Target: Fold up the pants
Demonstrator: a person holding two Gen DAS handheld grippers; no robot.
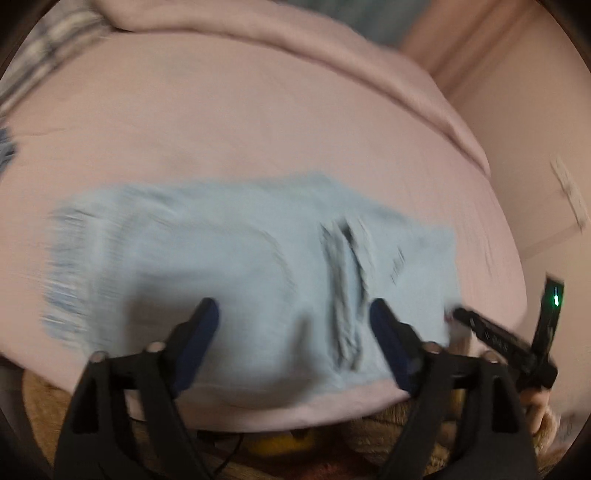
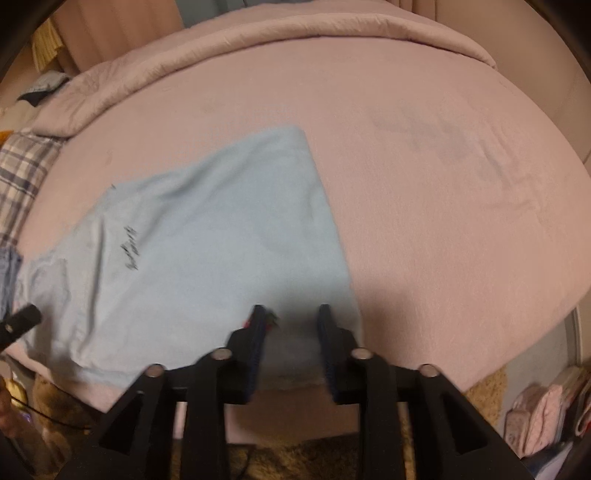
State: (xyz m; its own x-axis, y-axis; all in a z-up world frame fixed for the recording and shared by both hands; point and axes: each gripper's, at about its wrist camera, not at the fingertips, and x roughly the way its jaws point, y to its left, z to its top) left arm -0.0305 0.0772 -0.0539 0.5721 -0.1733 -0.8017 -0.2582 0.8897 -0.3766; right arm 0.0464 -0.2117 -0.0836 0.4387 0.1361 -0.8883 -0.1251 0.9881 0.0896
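Observation:
Light blue pants lie flat on a pink bed, blurred in the left wrist view, with the waistband drawstring toward the right. My left gripper is open just above the pants' near edge. In the right wrist view the pants spread leftward with small dark lettering. My right gripper is open, with its jaws a narrow gap apart over the pants' near right corner. The right gripper also shows in the left wrist view, at the pants' right edge.
A rolled pink duvet runs along the far side of the bed. A plaid pillow lies at the left. A brown rug covers the floor below the bed edge. Pink bags stand at the lower right.

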